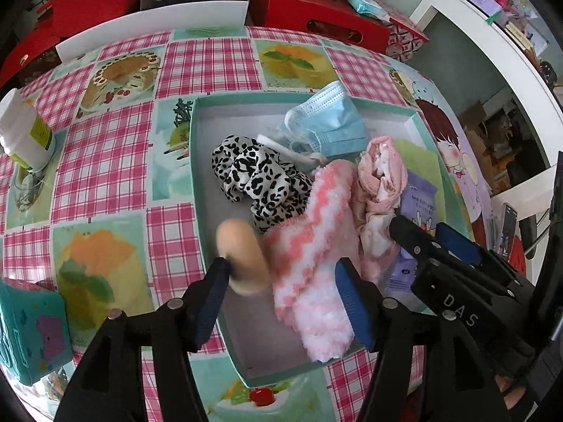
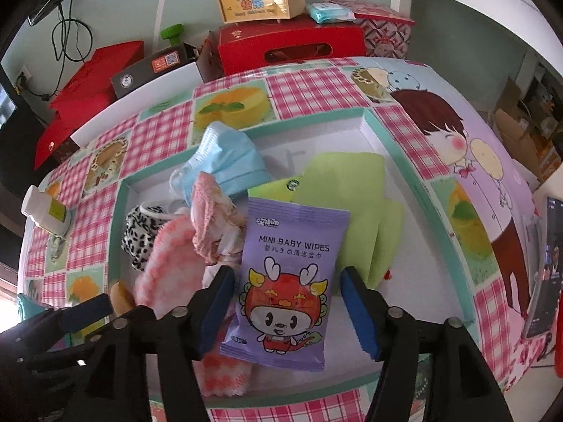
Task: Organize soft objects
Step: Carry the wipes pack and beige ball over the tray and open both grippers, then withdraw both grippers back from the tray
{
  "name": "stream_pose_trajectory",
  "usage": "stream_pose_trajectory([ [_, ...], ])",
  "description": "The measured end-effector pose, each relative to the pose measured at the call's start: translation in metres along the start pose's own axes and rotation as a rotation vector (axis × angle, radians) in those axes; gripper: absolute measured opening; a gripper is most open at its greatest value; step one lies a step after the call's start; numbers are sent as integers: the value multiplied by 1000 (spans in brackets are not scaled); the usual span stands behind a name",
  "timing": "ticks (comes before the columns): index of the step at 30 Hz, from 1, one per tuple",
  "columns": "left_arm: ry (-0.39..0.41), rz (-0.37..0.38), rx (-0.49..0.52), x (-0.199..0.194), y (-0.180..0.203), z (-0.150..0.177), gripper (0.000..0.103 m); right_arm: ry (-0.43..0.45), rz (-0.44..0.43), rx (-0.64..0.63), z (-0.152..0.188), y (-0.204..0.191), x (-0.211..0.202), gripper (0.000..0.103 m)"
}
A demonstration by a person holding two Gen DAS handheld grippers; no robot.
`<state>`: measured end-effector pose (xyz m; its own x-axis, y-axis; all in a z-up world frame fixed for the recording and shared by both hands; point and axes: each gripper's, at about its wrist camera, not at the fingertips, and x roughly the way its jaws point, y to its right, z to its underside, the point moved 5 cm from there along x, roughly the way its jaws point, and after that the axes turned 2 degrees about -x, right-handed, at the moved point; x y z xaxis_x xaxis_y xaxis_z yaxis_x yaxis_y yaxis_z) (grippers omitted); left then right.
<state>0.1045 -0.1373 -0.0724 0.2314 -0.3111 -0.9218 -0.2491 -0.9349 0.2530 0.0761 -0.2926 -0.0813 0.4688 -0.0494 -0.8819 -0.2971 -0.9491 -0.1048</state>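
Observation:
A shallow teal-rimmed box (image 1: 193, 147) on the checked tablecloth holds soft things. In it lie a blue face mask (image 1: 330, 123), a leopard-print scrunchie (image 1: 253, 176), a pink-and-white fuzzy sock (image 1: 309, 256), a pink cloth (image 1: 380, 176) and a green cloth (image 2: 352, 183). My left gripper (image 1: 281, 288) is open over the box's near left part. A beige puff (image 1: 242, 249) rests against its left finger, and the sock lies under its right finger. My right gripper (image 2: 286, 299) stands open astride a purple baby wipes pack (image 2: 288, 270), with a gap on each side.
A white bottle (image 1: 24, 133) stands at the table's left edge, and a teal box (image 1: 31, 334) sits near the front left corner. Red and black boxes (image 1: 316, 10) crowd the space behind the table. A phone (image 2: 542, 270) stands at the right.

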Motion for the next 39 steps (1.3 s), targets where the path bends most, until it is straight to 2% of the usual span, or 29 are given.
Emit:
stream_pose_trajectory([
  [3,14,4,-2,-3,-1,3,65,1,1,-1,4,1,-1,67],
  [6,26,15,-13,-8,-4,6,65,2,3,-10,7,0,-2,76],
  [9,42,24,-31,-13,-10,7,65,5,10,-22,10,-2,-3,78],
  [16,94,-12,-80,-25,-31,12,66,40,8,-38,15,-4,-11,101],
  [18,110,-19,-100,-28,-39,17,67,49,9,-49,18,-5,-13,103],
  [21,134,-40,-113,-30,-45,21,85,50,10,-65,23,-8,-16,103],
  [32,202,-160,-97,-42,-60,45,90,40,20,-106,47,-17,-23,103],
  [36,204,-169,-103,-45,-64,54,90,38,20,-112,52,-18,-26,103],
  [39,214,-222,-103,-50,-68,60,90,38,22,-115,54,-18,-28,103],
])
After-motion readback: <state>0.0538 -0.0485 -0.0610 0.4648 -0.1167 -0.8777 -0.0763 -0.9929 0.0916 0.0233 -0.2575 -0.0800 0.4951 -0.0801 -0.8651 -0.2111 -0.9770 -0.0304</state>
